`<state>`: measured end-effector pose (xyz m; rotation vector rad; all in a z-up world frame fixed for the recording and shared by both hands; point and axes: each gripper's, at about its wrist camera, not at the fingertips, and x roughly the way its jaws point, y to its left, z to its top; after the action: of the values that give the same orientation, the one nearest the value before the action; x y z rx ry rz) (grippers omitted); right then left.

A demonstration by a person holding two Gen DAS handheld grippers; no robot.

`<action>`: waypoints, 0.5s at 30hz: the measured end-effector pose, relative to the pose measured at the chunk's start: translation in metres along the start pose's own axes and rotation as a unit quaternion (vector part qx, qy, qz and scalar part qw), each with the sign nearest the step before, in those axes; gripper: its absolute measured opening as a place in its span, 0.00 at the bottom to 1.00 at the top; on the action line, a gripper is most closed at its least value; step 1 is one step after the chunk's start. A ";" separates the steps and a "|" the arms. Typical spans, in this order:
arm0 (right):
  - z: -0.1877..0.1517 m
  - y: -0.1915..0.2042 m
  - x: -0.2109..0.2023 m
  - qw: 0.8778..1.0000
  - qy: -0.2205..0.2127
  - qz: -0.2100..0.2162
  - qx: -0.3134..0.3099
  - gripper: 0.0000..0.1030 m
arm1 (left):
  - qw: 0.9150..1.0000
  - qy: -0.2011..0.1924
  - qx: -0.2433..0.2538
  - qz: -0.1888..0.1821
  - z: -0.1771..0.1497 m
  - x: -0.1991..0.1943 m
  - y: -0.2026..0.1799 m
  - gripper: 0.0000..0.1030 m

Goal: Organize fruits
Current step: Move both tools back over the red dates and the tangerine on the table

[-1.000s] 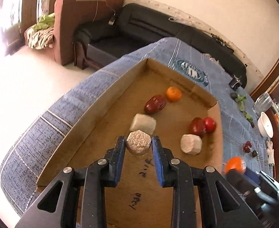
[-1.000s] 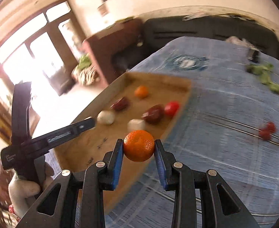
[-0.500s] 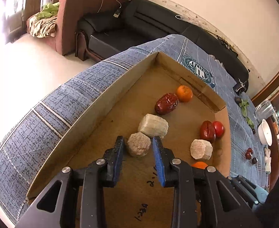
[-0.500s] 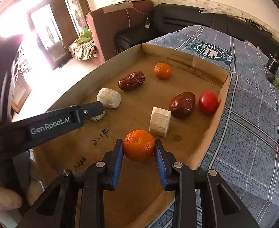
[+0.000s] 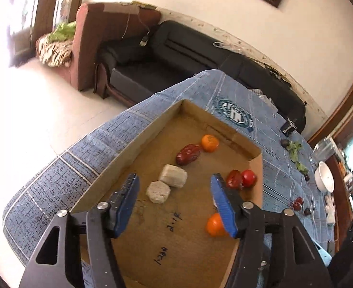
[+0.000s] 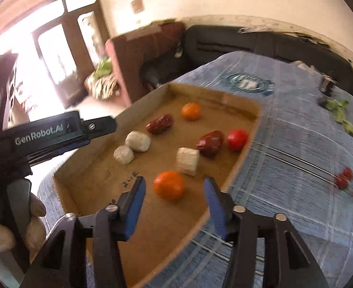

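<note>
Partly hidden: near orange [image 5: 213,225] behind left gripper [image 5: 174,206] pad; both grippers' jaws opening, empty; right gripper [image 6: 175,205].

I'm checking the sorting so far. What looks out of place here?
A few small red and dark fruits lie loose on the blue tablecloth, outside the cardboard tray that holds the rest. Green leaves are scattered near the cloth's far edge. Nothing looks spilled or damaged.

Left gripper [image 5: 175,202] jaws opening, clear of the rough beige hexagonal block [image 5: 158,192] lying between them on the shallow brown cardboard tray [image 5: 128,141], touching a paler block [image 5: 173,179].
</note>
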<state>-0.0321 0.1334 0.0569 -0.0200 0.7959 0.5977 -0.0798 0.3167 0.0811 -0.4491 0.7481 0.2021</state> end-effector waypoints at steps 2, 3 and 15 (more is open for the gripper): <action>-0.008 -0.019 -0.014 0.999 -0.013 -0.014 0.031 0.62 | 0.999 -0.007 0.036 0.007 -0.005 -0.006 -0.021 0.74; -0.012 -0.025 -0.020 0.999 -0.017 -0.020 0.042 0.62 | 0.998 -0.011 0.053 0.007 -0.008 -0.009 -0.030 0.77; -0.055 -0.120 -0.080 0.977 -0.041 -0.120 0.172 0.62 | 0.978 -0.019 0.207 -0.014 -0.057 -0.028 -0.136 0.77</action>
<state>-0.0508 -0.0189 0.0477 0.2225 0.7937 0.2253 -0.0891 0.1694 0.1074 -0.0587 0.7225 0.0247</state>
